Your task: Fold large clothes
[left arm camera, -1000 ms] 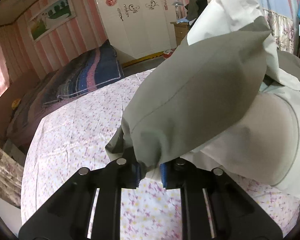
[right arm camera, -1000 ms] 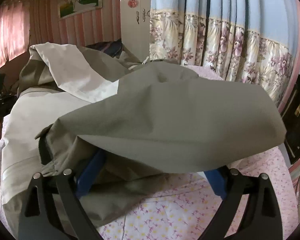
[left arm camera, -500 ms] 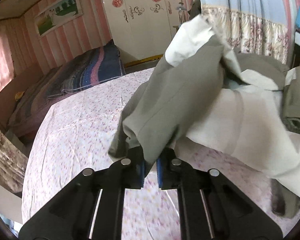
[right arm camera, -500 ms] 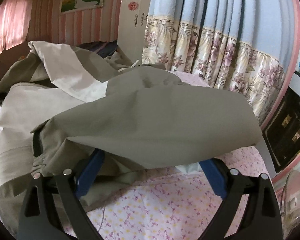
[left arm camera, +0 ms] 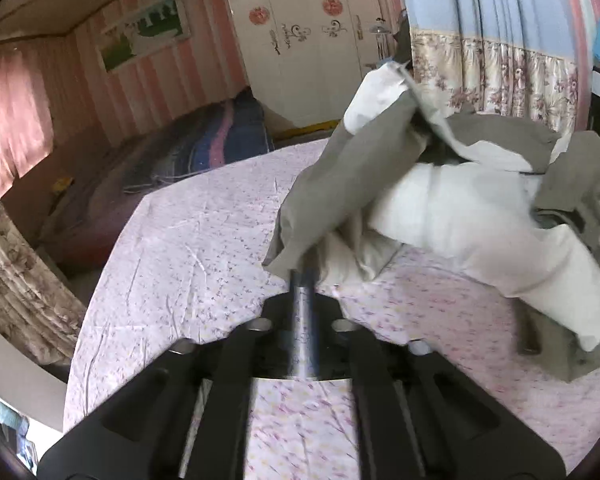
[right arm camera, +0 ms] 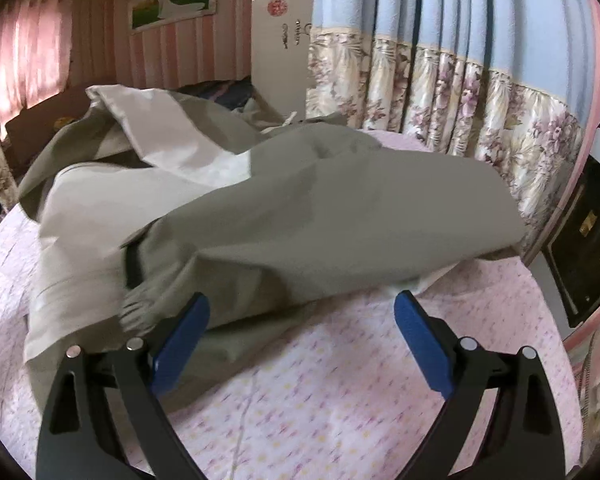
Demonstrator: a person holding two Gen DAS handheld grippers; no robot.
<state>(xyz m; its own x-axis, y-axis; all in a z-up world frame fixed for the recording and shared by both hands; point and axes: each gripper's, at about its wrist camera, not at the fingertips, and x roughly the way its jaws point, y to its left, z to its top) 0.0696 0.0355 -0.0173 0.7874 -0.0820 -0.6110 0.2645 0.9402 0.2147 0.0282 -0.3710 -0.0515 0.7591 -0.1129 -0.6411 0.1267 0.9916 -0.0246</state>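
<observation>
A: Left wrist view is filled first by the bed sheet (left arm camera: 204, 248), pink and flowered, on which the two-tone jacket (left arm camera: 472, 216) is heaped toward the right, olive and cream panels bunched together. How is the step best done?

B: The jacket is judged to be only partly spread, so it should be laid flat before any fold is made. An olive sleeve end (left arm camera: 312, 216) is seen pinched in the left gripper (left arm camera: 302, 276), whose jaws are pressed together on the cloth. That sleeve should be drawn outward and low over the sheet, so that slack is taken up without the body being dragged.

A: And in the right wrist view?

B: The jacket (right arm camera: 308, 208) is seen lying on the sheet (right arm camera: 340, 392) just ahead of the right gripper (right arm camera: 302, 340), whose blue pads (right arm camera: 420, 344) are spread wide with nothing held between them. The olive panel's near edge is draped just beyond the pads; whether it is touched cannot be told.

A: What should be watched?

B: A single layer should be taken at the hem, since the gathered cuff (right arm camera: 134, 312) beside the left pad could be caught with it. Tension should be kept even between both sides, or creases are likely to be pulled across the cream panel.
</observation>
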